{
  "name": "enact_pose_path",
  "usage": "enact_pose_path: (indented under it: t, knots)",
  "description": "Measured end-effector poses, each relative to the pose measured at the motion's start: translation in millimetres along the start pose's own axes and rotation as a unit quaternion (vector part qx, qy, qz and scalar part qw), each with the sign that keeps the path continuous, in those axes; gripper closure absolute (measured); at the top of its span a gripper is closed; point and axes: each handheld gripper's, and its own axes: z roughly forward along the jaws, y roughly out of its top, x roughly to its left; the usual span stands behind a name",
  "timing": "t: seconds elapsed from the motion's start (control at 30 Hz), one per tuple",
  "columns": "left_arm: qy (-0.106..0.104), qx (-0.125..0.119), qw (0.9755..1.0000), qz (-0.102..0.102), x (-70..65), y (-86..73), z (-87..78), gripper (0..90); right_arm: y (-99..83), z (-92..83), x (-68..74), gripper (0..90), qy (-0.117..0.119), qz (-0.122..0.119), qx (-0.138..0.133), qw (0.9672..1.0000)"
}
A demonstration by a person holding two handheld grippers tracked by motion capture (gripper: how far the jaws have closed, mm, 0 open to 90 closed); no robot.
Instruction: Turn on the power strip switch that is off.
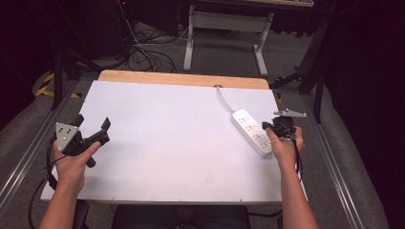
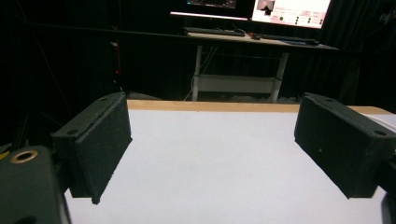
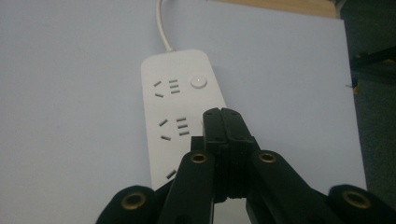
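Table (image 1: 157, 143): white top. Power strip (image 1: 250, 132): right side, flat; rigid, light, smooth plastic; best gripped across its long edges. Left gripper (image 1: 90, 136): jaws apart, empty. Right gripper (image 3: 223, 122): jaws together, tips over the strip.

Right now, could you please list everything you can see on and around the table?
Power strip: one, white, right side of the table, under the right gripper.
Cord: one, white, from the strip to the far edge.
Table: one, white top with a wooden far edge.
Desk: one, beyond the table, white legs.
Monitor: one, lit, on that desk.
Left gripper: one, black, jaws open, near the left edge.
Right gripper: one, black, jaws shut, over the strip.
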Motion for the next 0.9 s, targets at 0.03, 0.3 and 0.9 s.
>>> enact_pose_path:
  t: [0.03, 0.3, 0.9]
  knots:
    - [0.001, -0.001, 1.0, -0.001, 0.0, -0.1, 0.1, 11.5, 0.1, -7.2, 0.4, 90.0, 0.006, 0.001, -0.021, 0.9998]
    - [0.003, -0.002, 1.0, -0.004, 0.3, 0.1, -0.1, 11.5, -0.1, -28.6, 0.9, 90.0, 0.013, -0.004, -0.079, 0.9968]
    - [0.004, -0.003, 1.0, -0.004, 0.6, 0.7, -0.6, 11.6, -22.2, -76.1, 7.2, 90.0, 0.034, 0.001, -0.23, 0.9726]
